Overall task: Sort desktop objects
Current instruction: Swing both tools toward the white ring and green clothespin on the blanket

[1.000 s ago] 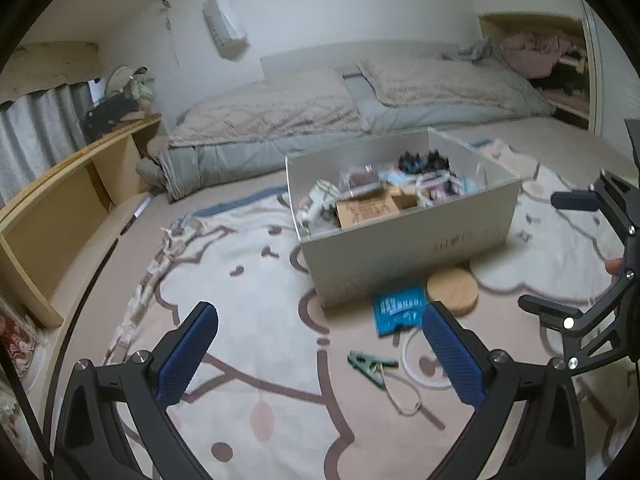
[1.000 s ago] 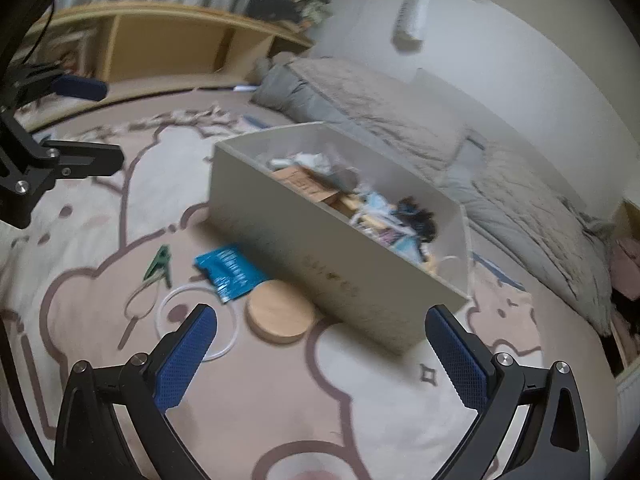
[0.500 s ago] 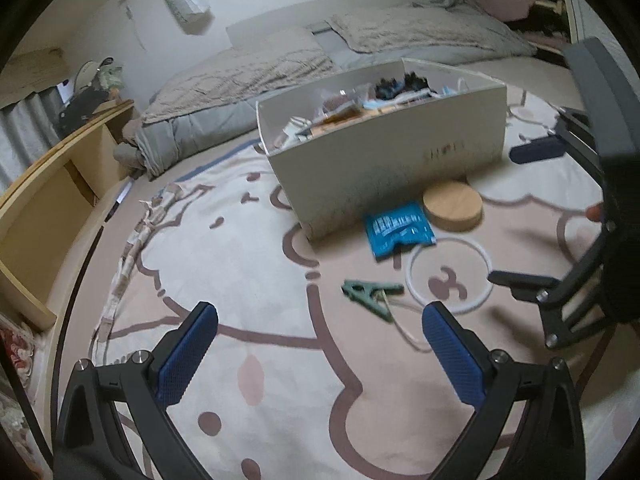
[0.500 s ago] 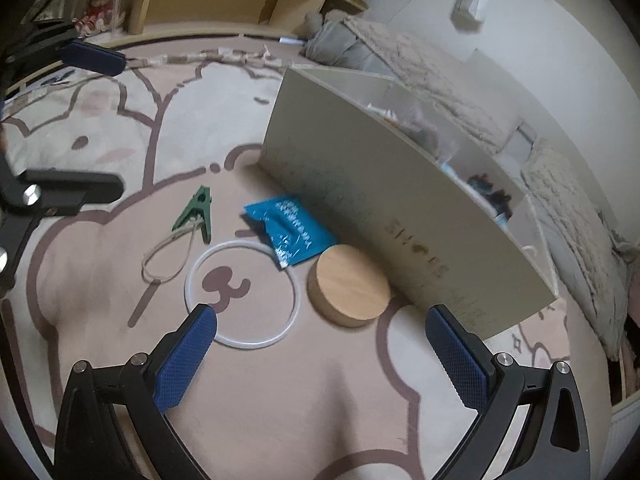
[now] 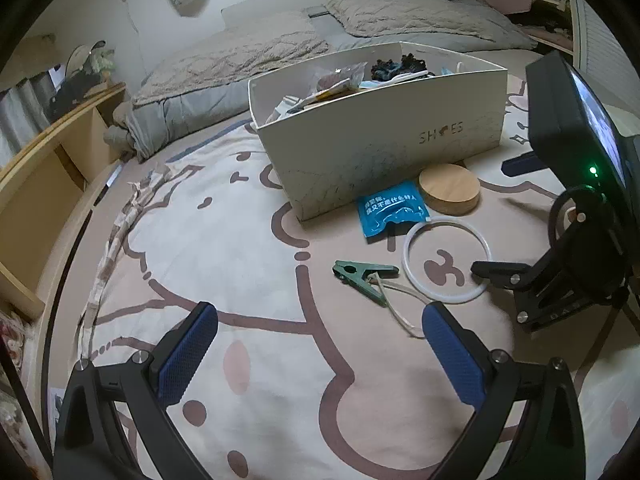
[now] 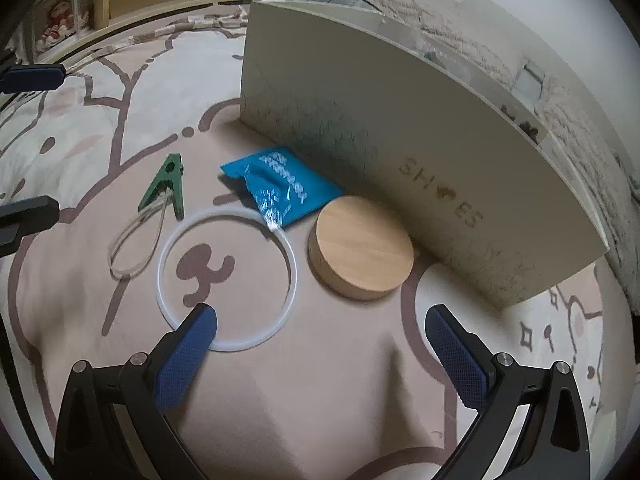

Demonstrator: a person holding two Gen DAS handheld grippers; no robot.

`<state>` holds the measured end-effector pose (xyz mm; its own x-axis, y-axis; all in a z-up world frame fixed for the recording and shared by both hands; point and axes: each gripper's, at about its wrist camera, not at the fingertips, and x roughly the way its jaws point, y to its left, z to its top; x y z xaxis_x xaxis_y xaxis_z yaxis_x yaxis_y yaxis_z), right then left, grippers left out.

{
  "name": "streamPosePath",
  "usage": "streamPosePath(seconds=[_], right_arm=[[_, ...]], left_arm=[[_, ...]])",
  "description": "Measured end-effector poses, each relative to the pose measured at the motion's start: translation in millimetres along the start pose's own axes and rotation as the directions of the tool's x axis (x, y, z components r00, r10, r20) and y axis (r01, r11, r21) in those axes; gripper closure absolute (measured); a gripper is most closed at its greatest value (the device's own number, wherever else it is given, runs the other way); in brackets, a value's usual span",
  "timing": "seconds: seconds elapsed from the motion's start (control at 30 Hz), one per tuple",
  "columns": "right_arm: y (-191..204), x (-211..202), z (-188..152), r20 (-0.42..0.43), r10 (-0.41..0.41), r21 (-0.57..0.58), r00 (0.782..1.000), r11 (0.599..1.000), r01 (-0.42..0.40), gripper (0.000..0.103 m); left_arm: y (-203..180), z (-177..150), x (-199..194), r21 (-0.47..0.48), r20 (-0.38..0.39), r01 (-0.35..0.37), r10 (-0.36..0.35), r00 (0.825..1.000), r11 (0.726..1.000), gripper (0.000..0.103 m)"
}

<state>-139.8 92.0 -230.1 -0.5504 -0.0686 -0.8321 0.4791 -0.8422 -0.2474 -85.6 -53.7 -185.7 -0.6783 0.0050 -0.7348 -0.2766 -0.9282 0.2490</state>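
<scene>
Left wrist view: the left gripper (image 5: 320, 344), jaws spread wide and empty, hovers over a cartoon-print rug (image 5: 224, 240). A shoe box (image 5: 384, 152) stands on it, a bed (image 5: 256, 52) behind, a wooden shelf (image 5: 44, 152) far left of the box.

Right wrist view: the right gripper (image 6: 320, 344), jaws wide and empty, hangs low before the box. In front of the box lie a wooden lid (image 6: 360, 246), blue packet (image 6: 280, 186), white ring (image 6: 228, 276) and green clip (image 6: 164, 190).

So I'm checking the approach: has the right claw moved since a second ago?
Yes. The right claw has come down and closer to the rug, toward the white ring and wooden disc beside the box, which stays put.
</scene>
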Motion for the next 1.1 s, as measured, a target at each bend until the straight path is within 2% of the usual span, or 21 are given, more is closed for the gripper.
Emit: streamPosePath(seconds=[0.2, 0.37, 0.77, 1.1], right_arm=[[-3, 0, -11, -0.041, 0.026, 0.011, 0.999, 1.000, -0.026, 0.000], [0, -4, -22, -0.052, 0.022, -0.027, 0.998, 0.999, -0.023, 0.000], [-13, -22, -56, -0.095, 0.035, -0.048, 0.995, 0.998, -0.040, 0.000], [-30, -38, -90, -0.103, 0.033, -0.037, 0.994, 0.999, -0.037, 0.000]], left_arm=[[-3, 0, 7, -0.002, -0.028, 0.006, -0.006, 1.000, 1.000, 0.000], [-9, 3, 16, 0.001, -0.062, 0.012, -0.012, 0.998, 1.000, 0.000], [-21, 5, 37, 0.047, -0.125, -0.022, 0.028, 0.992, 0.999, 0.000], [-19, 1, 57, 0.030, -0.197, -0.048, 0.053, 0.979, 0.998, 0.000]])
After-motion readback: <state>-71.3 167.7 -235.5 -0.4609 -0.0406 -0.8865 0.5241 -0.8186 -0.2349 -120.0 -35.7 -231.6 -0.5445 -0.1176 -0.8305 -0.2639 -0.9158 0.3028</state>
